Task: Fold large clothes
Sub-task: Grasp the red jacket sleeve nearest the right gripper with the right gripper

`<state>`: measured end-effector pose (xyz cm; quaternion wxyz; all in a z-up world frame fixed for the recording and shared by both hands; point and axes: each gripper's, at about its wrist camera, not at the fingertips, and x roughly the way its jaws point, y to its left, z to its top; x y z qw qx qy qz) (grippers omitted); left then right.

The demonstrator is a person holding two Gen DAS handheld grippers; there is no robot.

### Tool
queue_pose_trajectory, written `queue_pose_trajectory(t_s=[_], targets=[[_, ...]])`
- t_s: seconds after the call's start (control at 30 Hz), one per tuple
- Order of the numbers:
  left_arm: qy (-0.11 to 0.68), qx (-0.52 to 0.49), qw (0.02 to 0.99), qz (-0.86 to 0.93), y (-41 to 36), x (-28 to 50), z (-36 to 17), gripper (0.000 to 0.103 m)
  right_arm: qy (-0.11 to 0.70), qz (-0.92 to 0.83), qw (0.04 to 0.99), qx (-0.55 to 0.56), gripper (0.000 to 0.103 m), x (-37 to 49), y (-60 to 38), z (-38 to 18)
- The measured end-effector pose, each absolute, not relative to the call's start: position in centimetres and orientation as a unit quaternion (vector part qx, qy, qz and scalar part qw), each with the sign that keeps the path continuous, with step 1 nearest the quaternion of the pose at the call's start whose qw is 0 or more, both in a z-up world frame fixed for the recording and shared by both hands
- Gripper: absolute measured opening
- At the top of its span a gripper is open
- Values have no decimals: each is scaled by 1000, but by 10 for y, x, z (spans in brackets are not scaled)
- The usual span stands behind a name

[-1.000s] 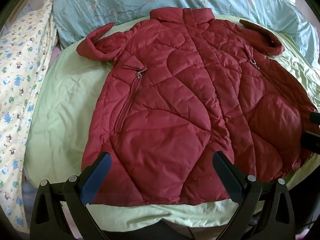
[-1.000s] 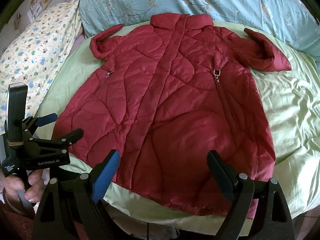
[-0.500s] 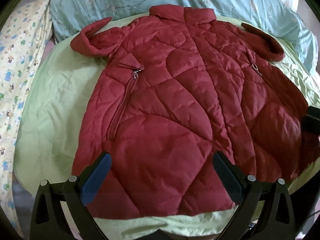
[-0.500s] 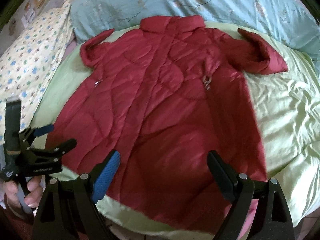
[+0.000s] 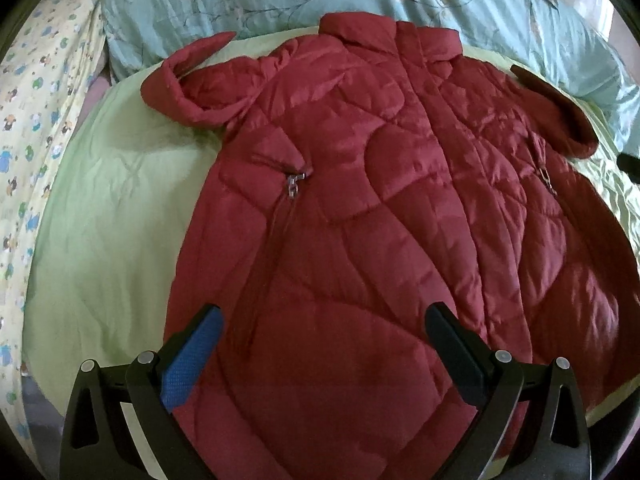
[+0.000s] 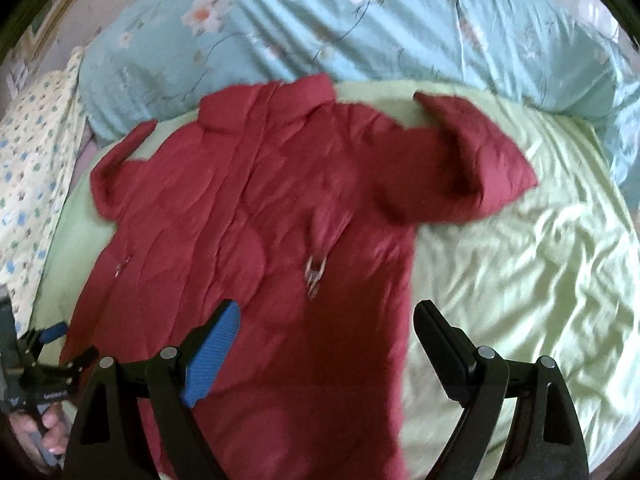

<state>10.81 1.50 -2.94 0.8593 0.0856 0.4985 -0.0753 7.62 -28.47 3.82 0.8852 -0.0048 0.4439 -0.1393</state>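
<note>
A dark red quilted coat [image 5: 360, 208] [image 6: 248, 216] lies flat on the bed, front up, collar at the far end, both sleeves bent out to the sides. My left gripper [image 5: 324, 320] hovers open above the coat's lower left part, nothing between its fingers. My right gripper [image 6: 328, 316] hangs open over the coat's lower right side, near the pocket zip pull [image 6: 316, 272]; its jaws hold nothing. The right sleeve [image 6: 468, 160] lies ahead to the right. The left gripper also shows in the right wrist view at the bottom left [image 6: 48, 364], held by a hand [image 6: 40, 436].
A light green sheet [image 6: 520, 280] covers the bed under the coat. A pale blue flowered quilt [image 6: 360, 28] is bunched along the far side. A yellow patterned pillow [image 5: 36, 128] lies at the left.
Both grippers have moved forward over the coat, so it fills more of each view. The right view has swung to the right, showing more of the right sleeve and green sheet. Both stay open.
</note>
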Motion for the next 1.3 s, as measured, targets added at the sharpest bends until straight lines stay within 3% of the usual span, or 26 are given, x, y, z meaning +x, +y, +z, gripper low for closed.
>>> queue_pose_trajectory(t_s=[0.53,0.67,0.83,0.9,0.97,1.03,1.3], targets=[[466,59,879,-82,6,167,-27,102,410,-232,882,11,87,214,-424,65],[465,58,880,-80,4,176,-29,102,428,-260,865,30,71,250,-469,49],[460,61,882,-80,1,181,-28,102,461,-283,840,43,69,271,-501,20],[461,61,881,-82,-1,182,-30,102,466,-273,840,46,62,273,-501,15],[462,61,880,-86,-2,182,-32,102,463,-256,847,53,27,271,-496,17],[464,60,879,-89,-3,182,-33,102,458,-252,850,58,18,270,-492,21],[460,49,882,-92,4,178,-31,102,407,-173,893,81,11,254,-438,56]])
